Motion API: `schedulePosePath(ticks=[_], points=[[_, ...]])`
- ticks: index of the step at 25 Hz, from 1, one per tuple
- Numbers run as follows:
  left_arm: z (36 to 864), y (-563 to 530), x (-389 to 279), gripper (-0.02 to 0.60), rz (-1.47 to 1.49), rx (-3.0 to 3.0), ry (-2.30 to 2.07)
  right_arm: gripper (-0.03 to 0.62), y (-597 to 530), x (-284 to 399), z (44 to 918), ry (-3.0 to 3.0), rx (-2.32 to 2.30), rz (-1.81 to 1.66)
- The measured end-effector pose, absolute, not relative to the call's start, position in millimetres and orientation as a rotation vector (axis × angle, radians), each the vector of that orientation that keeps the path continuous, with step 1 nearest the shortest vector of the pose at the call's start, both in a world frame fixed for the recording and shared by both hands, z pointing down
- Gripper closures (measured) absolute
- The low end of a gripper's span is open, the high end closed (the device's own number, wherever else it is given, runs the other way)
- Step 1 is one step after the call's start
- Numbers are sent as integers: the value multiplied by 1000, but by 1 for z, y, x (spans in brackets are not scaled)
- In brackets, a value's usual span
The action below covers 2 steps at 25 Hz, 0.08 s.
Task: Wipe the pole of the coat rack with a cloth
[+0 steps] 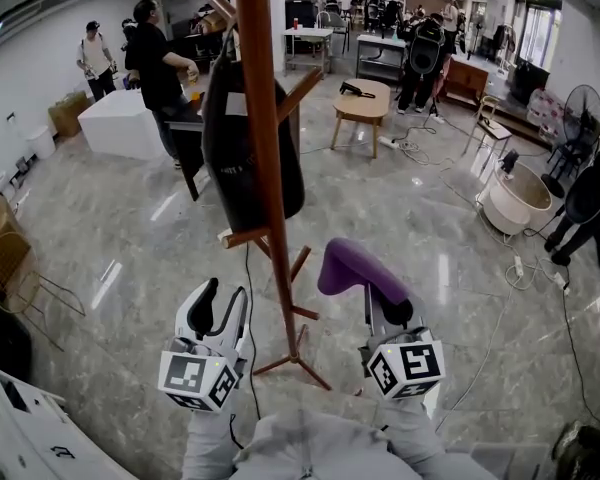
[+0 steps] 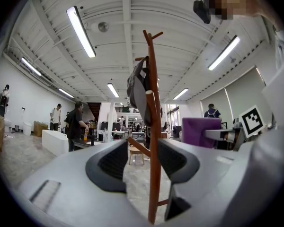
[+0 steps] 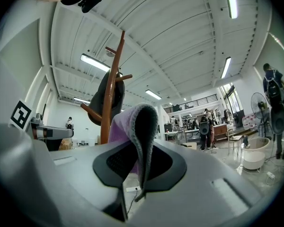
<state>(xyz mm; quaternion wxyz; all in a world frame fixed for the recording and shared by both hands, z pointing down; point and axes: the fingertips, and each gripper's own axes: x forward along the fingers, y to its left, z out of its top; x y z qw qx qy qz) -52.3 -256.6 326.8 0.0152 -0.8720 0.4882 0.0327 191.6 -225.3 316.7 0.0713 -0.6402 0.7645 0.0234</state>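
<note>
Purple cloth (image 3: 137,126), folded over and pinched tight in your right gripper (image 3: 139,163), with a loose hump sticking out front. Why hold it like that?
— rack_newbie

Probably because that hump is your wiping pad. You want soft fabric meeting the wood, not the jaws. Your left gripper (image 2: 141,161) is empty with its jaws spread wide, and from its own view the pole (image 2: 154,174) lines up right in the gap.
— wipes4days

So you've got the pole already?
— rack_newbie

Doesn't look like it. From the head view the pole runs up between your two grippers and touches neither one. The cloth sits just to its right, close but apart. My guess is the open left one is there to steady things. The coat rack stands on thin splayed feet (image 1: 298,360), so a sideways push from the cloth could rock it. Also watch the dark bag (image 1: 245,158) hanging off the upper pegs. It covers that stretch, so the bare lower part is your easy start.
— wipes4days
</note>
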Motion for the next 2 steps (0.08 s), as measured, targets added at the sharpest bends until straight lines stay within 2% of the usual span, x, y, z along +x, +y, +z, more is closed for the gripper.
schedulePosePath(ticks=[2], points=[[327, -257, -52, 377, 100, -2712, 1521, 551, -226, 191, 317, 2300, -1924, 68]])
